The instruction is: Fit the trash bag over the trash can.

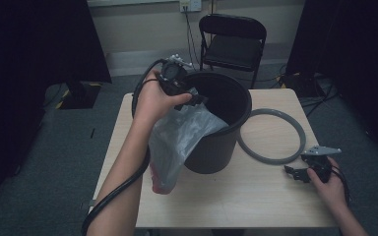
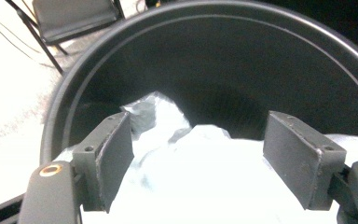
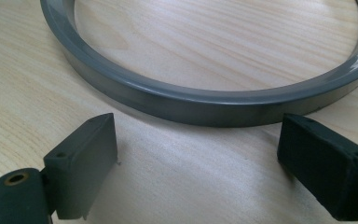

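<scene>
The left tongs (image 1: pixel 197 98) sit at the near rim of the black bin (image 1: pixel 226 142), which stands on the counter (image 1: pixel 256 196). In the left gripper view their jaws stand wide apart, with the clear bag (image 2: pixel 205 177) lying between and below them; the pads do not press on it. The bag (image 1: pixel 177 140) is draped over the bin's near-left rim: a small part reaches inside, and most of it hangs down the outer wall toward the counter, its lower end looking pinkish. The left hand (image 1: pixel 155 101) holds these tongs above the bag, with the cable looping under the forearm.

The right tongs (image 1: pixel 295 173) rest low at the counter's right side, held by the right hand (image 1: pixel 327 184). Their jaws are wide and hold nothing. Just beyond them lies the grey ring (image 3: pixel 196 102), flat on the wood, beside the bin and apart from the jaws.
</scene>
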### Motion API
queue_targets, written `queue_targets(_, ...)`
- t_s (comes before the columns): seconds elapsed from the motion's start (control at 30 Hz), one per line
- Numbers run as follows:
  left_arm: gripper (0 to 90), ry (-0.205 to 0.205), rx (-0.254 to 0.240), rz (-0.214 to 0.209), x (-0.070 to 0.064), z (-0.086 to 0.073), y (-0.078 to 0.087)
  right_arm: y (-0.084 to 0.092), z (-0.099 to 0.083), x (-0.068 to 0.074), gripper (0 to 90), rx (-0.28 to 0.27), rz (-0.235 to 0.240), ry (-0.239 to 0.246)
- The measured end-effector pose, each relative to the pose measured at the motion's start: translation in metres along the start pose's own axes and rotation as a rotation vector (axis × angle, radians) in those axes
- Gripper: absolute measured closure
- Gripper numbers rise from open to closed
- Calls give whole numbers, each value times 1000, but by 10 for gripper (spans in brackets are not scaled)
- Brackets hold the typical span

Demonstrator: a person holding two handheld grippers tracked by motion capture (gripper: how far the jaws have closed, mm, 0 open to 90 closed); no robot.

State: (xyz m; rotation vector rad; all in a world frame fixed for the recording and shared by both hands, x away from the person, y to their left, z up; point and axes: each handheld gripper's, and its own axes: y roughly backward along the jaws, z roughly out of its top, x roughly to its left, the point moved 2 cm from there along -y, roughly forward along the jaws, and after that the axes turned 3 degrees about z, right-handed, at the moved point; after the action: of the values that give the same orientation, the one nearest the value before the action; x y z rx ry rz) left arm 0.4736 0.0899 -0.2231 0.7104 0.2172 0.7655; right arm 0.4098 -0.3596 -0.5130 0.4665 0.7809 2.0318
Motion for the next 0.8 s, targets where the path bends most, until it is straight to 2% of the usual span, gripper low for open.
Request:
queue_targets(0.13,227,27,-39,-4,7,-8,20,0,0,0,113,0,0,-1)
queue_targets(0.33,217,18,-46,12,16,-28,39,0,0,0,113,0,-1,-1)
queue_targets(0.4,206,10,-42,13,18,-35,40,0,0,0,112,0,-1,-1)
queue_targets(0.53,189,32,-57,-4,23,-49,36,0,0,0,113,0,-1,-1)
queue_targets(0.63,189,45,-46,-21,22,-54,31,0,0,0,113,0,-1,-1)
queue_targets(0.8,175,27,-49,-28,18,-54,22,0,0,0,112,0,-1,-1)
